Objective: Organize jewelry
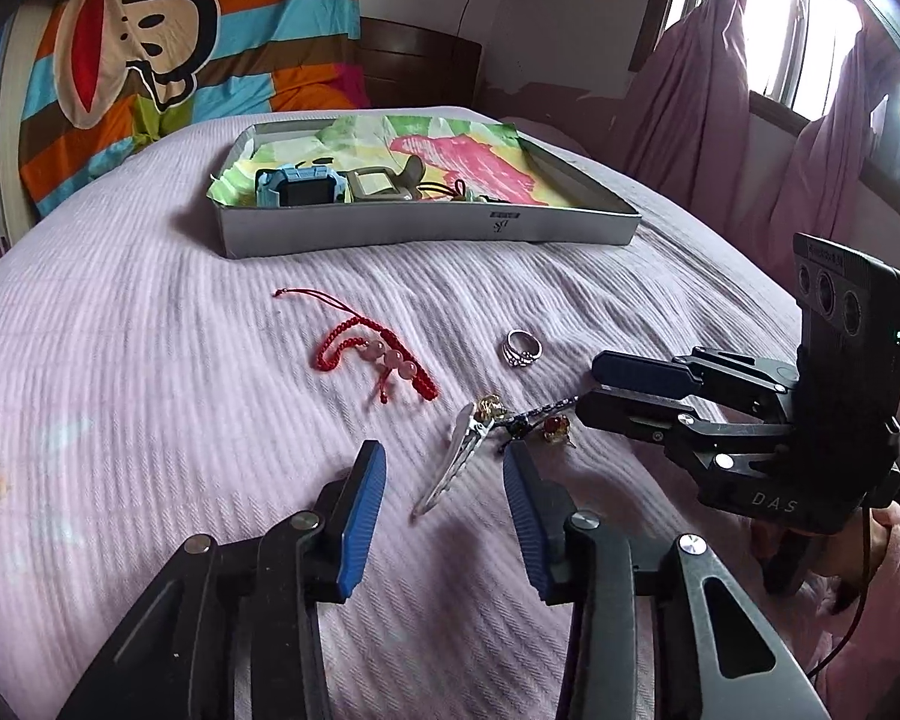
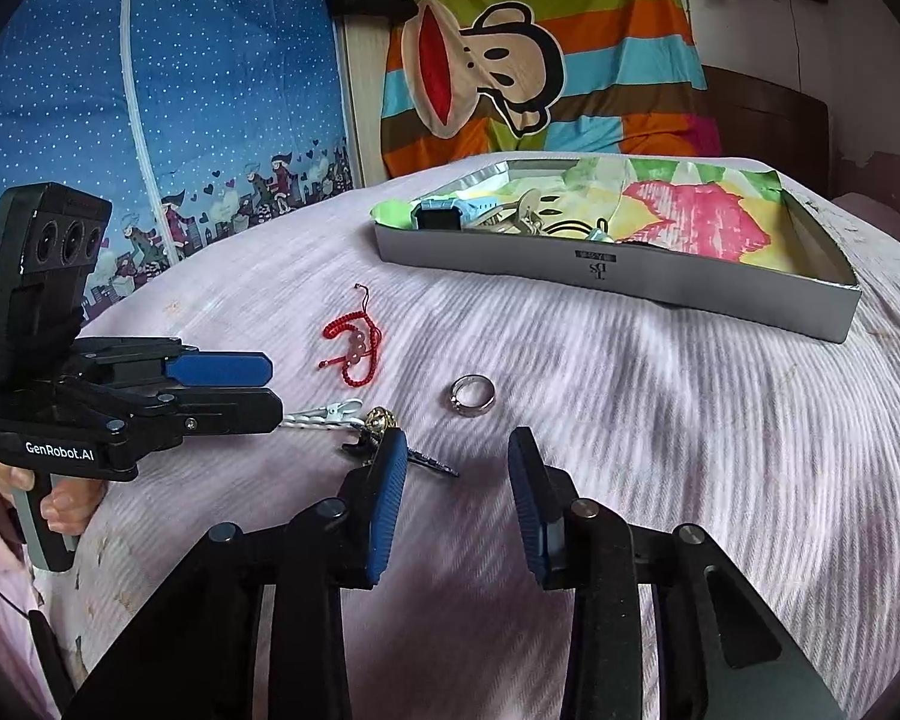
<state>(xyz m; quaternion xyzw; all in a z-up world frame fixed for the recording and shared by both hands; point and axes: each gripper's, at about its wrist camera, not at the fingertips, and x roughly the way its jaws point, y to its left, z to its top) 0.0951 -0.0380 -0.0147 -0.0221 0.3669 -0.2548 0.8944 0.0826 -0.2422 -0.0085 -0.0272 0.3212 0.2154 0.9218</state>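
A red cord bracelet with pink beads [image 1: 378, 354] [image 2: 354, 342], a silver ring [image 1: 522, 348] [image 2: 473, 395], a silver hair clip [image 1: 456, 456] [image 2: 324, 411] and a black hairpin with amber beads [image 1: 534, 420] [image 2: 390, 438] lie on the lilac bedspread. A grey box [image 1: 426, 228] [image 2: 630, 276] lined with coloured paper holds a blue watch [image 1: 300, 183] and other pieces. My left gripper [image 1: 444, 474] [image 2: 273, 384] is open around the hair clip's tail. My right gripper [image 2: 456, 462] [image 1: 588, 384] is open and empty, just right of the hairpin.
The bedspread [image 1: 150, 390] covers the whole bed. A striped monkey blanket [image 1: 180, 48] hangs behind the box. Purple curtains [image 1: 720, 90] and a window are at the right, a blue dotted wardrobe cover [image 2: 150, 90] at the left.
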